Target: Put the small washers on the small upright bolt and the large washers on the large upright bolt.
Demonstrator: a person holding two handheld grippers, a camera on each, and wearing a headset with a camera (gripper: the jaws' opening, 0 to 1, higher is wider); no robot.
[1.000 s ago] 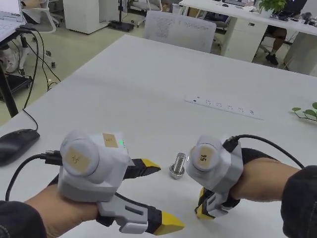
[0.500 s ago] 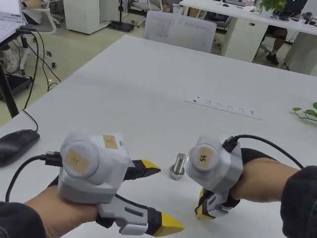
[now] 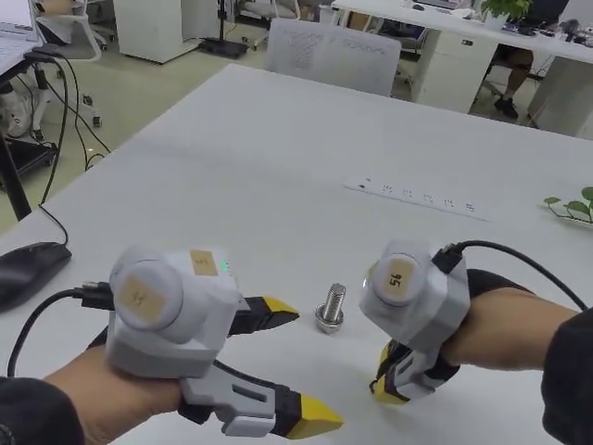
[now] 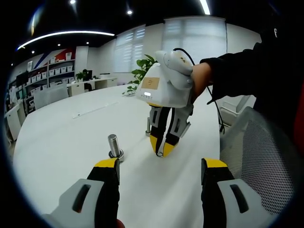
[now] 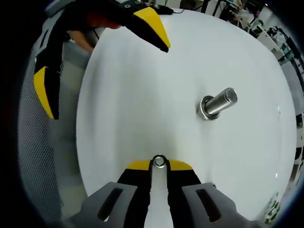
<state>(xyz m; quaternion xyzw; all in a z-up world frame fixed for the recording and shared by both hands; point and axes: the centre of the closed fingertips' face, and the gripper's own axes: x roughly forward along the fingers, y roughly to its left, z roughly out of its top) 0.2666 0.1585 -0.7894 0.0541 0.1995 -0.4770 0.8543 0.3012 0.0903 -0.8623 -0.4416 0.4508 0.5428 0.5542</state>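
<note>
The right claw [image 5: 159,164] is pressed together on a small washer [image 5: 159,161], and its yellow tips point down at the desk [image 3: 278,167] close to the near edge. The left claw [image 4: 161,164] is spread wide and holds nothing, low over the surface at the near edge. Between the two, an upright bolt [image 3: 331,309] stands on its head. A power strip [image 3: 417,197] lies toward the far edge.

Open-plan office, long white desk [image 3: 278,158], mesh chair [image 3: 334,56] and power strip [image 3: 417,197] beyond the fingers [image 3: 271,310], computer mouse [image 3: 28,269] left of them, potted plant [image 3: 574,206]
</note>
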